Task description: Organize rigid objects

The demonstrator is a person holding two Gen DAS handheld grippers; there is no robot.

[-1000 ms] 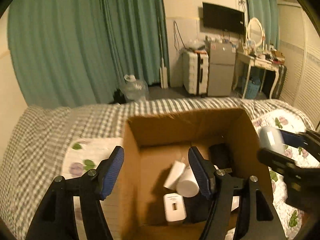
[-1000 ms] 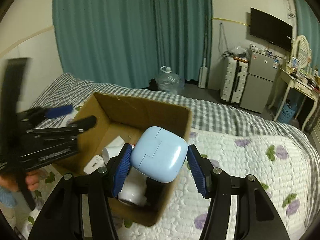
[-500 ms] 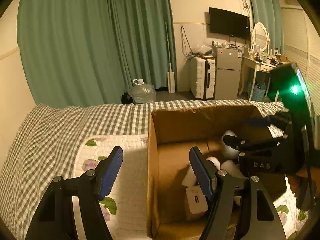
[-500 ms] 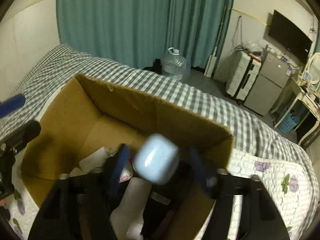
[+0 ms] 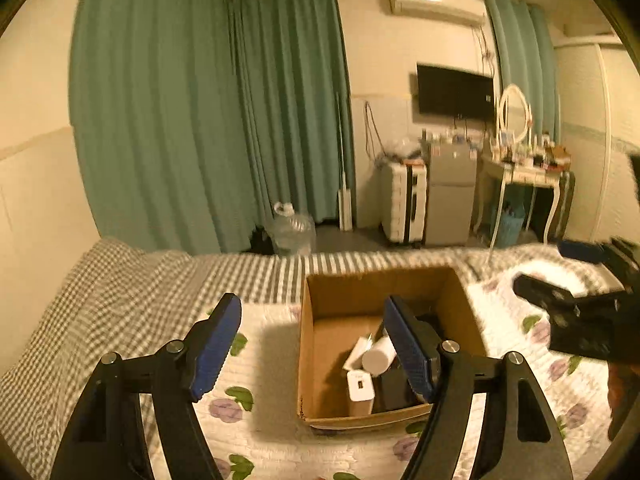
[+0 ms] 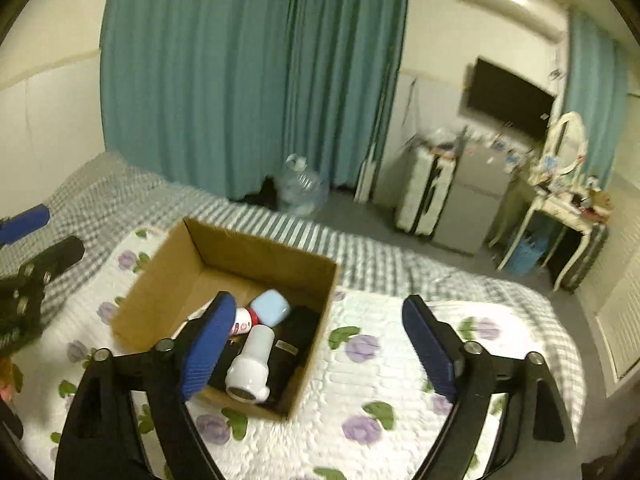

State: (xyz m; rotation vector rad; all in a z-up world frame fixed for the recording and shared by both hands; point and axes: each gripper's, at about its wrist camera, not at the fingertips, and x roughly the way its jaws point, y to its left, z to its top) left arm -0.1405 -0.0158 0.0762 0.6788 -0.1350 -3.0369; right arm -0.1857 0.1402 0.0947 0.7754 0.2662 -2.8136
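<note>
An open cardboard box (image 6: pixel 172 268) (image 5: pixel 306 344) sits on the flowered quilt. Inside lie a light blue case (image 6: pixel 271 307), a white bottle (image 6: pixel 250 364) (image 5: pixel 378 358), a white charger (image 5: pixel 360 390), a red-and-white tube (image 6: pixel 242 322) and black items. My right gripper (image 6: pixel 316 348) is open and empty, raised above the box's near right side. My left gripper (image 5: pixel 316 344) is open and empty, above the box's left wall. The right gripper also shows at the right edge of the left wrist view (image 5: pixel 576 300).
The bed has a grey checked cover (image 6: pixel 120 192) at the far side and a flowered quilt (image 6: pixel 380 380). Beyond the bed stand a water jug (image 6: pixel 300 188), a white suitcase (image 6: pixel 424 196), a small fridge (image 5: pixel 448 196) and a dressing table (image 6: pixel 560 200).
My right gripper let go of the light blue case, which now lies in the box, and it has opened and pulled up and back. My left gripper has also drawn back and up.
</note>
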